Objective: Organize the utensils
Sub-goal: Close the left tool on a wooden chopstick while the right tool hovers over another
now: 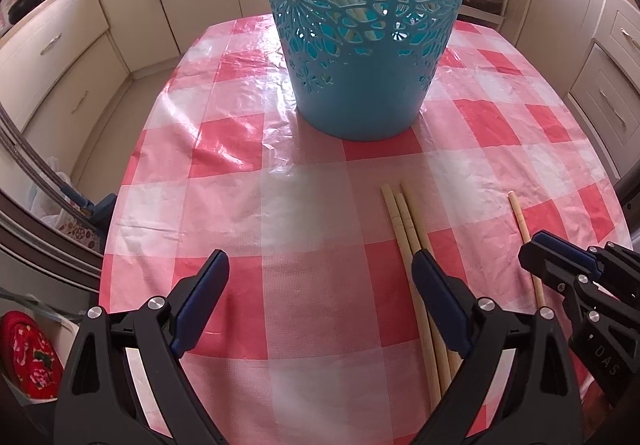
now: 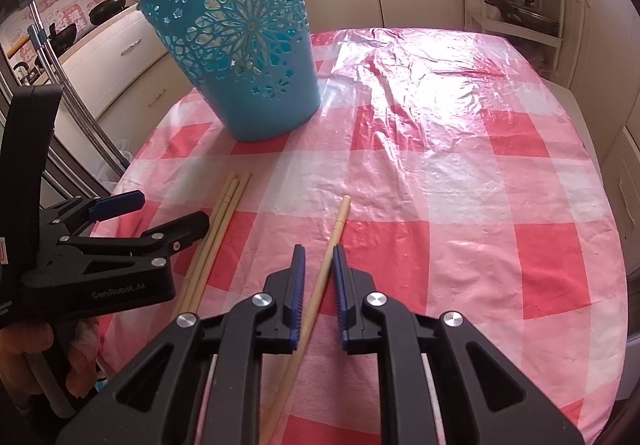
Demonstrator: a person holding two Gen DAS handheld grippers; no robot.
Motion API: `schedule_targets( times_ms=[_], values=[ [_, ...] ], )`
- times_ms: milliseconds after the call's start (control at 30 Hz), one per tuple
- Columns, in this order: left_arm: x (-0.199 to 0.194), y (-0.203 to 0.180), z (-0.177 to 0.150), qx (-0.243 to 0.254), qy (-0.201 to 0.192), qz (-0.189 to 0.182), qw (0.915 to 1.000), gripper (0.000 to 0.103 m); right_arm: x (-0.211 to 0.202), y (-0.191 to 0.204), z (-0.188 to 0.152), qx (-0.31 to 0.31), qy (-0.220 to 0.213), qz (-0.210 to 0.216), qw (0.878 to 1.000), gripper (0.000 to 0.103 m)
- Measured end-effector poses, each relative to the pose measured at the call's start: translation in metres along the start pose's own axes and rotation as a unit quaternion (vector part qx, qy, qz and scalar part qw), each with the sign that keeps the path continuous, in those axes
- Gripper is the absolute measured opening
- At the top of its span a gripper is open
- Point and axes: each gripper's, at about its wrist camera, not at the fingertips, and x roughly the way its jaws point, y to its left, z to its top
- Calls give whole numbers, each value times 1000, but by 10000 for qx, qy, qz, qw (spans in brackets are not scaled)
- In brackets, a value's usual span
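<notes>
"GenRobot.AI" on my left gripper [image 2: 170, 214] body; "DAS" on my right gripper [image 1: 560, 257] housing.

The surface [image 2: 460, 173] wears a glossy cloth checked in red, pink and white squares. The basket [image 2: 240, 57] is turquoise blue, its wall pierced with a large flower cut-out, small blossoms and little stars. The three bundled chopsticks [image 1: 404, 221] are pale bamboo-yellow, and so is the single chopstick [image 2: 338, 225]. The left tongs [image 1: 320, 277] are black with dark blue pads and silver rivets; the right tongs [image 2: 319, 265] show the same black, blue and silver. The cabinets [image 1: 132, 5] behind are cream. A red floral cloth [image 1: 28, 357] lies low at the left.
</notes>
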Motion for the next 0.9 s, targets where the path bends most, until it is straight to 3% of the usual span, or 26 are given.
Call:
schedule_targets(
  times_ms=[100,300,400,467,567,767,900],
  values=[
    [6,-3,1,-68,188,33,9998,86,0,1,1,11,-3,14,10000,16],
    [7,-5,3,-149,186,41,9997,83,1,0,1,25,14,72,10000,19],
    [4,-9,5,-48,149,-74,9998,64,2,-1,2,33,25,75,10000,19],
    [3,-16,8,75,179,-172,9997,45,2,-1,2,31,24,72,10000,19],
    [2,-21,10,202,214,-263,9992,31,2,-1,2,42,19,76,10000,19],
    [1,-26,10,300,328,-470,9979,7,2,-1,3,22,-16,60,10000,19],
    [-1,-26,8,338,384,-562,9971,5,1,-1,3,12,-29,57,10000,19]
  ],
)
